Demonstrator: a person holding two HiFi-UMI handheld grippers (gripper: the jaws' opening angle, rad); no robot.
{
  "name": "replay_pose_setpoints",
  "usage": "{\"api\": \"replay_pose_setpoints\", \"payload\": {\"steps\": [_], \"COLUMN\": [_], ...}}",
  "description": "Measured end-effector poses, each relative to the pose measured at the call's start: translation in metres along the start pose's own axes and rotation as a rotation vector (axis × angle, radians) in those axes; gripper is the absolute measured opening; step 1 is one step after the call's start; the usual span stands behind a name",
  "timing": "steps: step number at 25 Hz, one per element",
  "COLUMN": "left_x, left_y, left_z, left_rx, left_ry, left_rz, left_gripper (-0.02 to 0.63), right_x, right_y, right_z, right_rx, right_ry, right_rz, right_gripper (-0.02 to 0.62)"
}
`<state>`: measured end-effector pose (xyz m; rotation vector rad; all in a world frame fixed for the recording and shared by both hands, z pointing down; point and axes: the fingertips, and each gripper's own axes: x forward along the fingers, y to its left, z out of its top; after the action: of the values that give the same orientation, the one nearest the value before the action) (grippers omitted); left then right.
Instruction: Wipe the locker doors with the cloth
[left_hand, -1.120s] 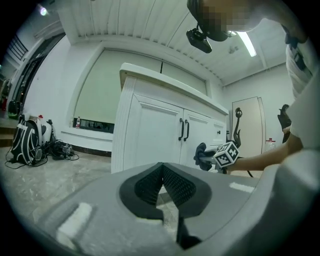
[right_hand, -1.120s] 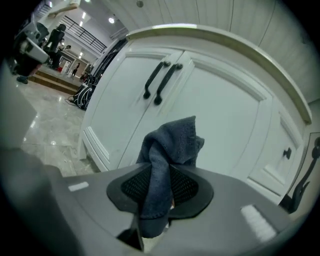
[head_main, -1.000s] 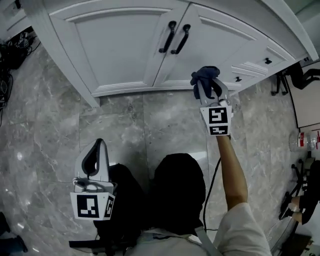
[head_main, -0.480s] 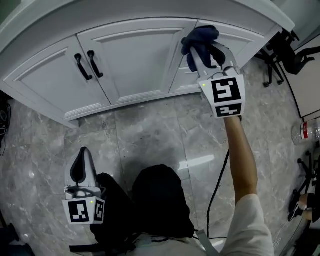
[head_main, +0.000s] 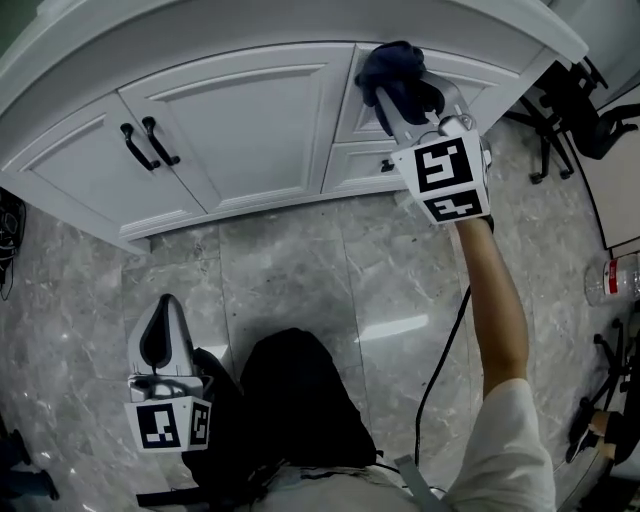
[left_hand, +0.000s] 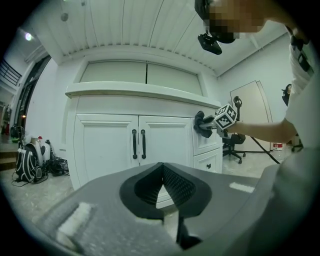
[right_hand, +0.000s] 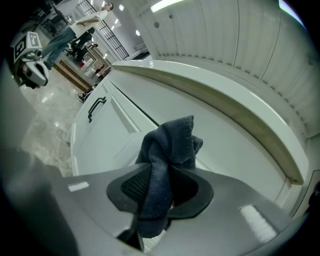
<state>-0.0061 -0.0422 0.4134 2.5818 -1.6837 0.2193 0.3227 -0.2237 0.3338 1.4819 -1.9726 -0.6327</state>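
Observation:
The white locker doors (head_main: 240, 120) with two black handles (head_main: 145, 142) stand across the top of the head view. My right gripper (head_main: 410, 95) is shut on a bunched dark blue cloth (head_main: 393, 68), held up at the top drawer front (head_main: 470, 75) right of the doors. In the right gripper view the cloth (right_hand: 167, 150) fills the gap between the jaws and sticks out past them. From the left gripper view the cloth (left_hand: 202, 123) seems to lie against that drawer. My left gripper (head_main: 170, 305) hangs low at the left over the floor, shut and empty (left_hand: 161, 166).
Grey marble floor (head_main: 300, 270) runs in front of the cabinet. An office chair (head_main: 585, 110) stands at the right, with a water bottle (head_main: 612, 280) on a surface below it. A black cable (head_main: 440, 360) hangs by my right arm. A backpack (left_hand: 23, 162) sits left of the cabinet.
My right gripper has carried the cloth up from near the bottom of the doors to the top drawer front. The door handles have slid left in the head view. The left gripper stayed low.

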Motion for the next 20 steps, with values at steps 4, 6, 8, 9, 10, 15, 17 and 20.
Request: {"api": "replay_pose_setpoints", "payload": {"steps": [4,6,8,9,10,15,17,20], "left_x": [0.003,0.005,0.007,0.008,0.009,0.013,0.014,0.016], "left_y": [-0.008,-0.009,-0.011,-0.013,-0.014,-0.019,-0.021,-0.022], "left_z": [-0.001,-0.003,-0.006,-0.007,-0.007,-0.006,-0.007,-0.01], "left_rx": [0.008,0.008,0.01,0.011,0.012,0.01,0.011,0.008], "left_ry": [0.002,0.004,0.008,0.01,0.012,0.012,0.015,0.019], "left_rz": [-0.034,-0.042,-0.054,-0.063,-0.072,-0.085,-0.091,-0.096], "left_gripper": [0.002,0.002,0.002,0.002,0.002,0.002,0.002,0.002], "right_x": [-0.01,-0.014,-0.019,-0.023,-0.026,-0.036,-0.04,-0.045], "right_y": [-0.022,-0.036,-0.052,-0.06,-0.068,-0.092,-0.102,-0.111], "right_z": [-0.025,-0.04,-0.056,-0.064,-0.073,-0.103,-0.115,-0.133], "right_rx": [-0.039,-0.042,-0.03,-0.021,-0.016,-0.043,-0.035,-0.014], "right_ry": [0.056,0.078,0.106,0.122,0.138,0.194,0.21,0.232], "right_rz": [-0.048,-0.076,-0.113,-0.132,-0.15,-0.199,-0.221,-0.25], "right_gripper": [0.103,0.103,0.103,0.103,0.103,0.103,0.103,0.103]}}
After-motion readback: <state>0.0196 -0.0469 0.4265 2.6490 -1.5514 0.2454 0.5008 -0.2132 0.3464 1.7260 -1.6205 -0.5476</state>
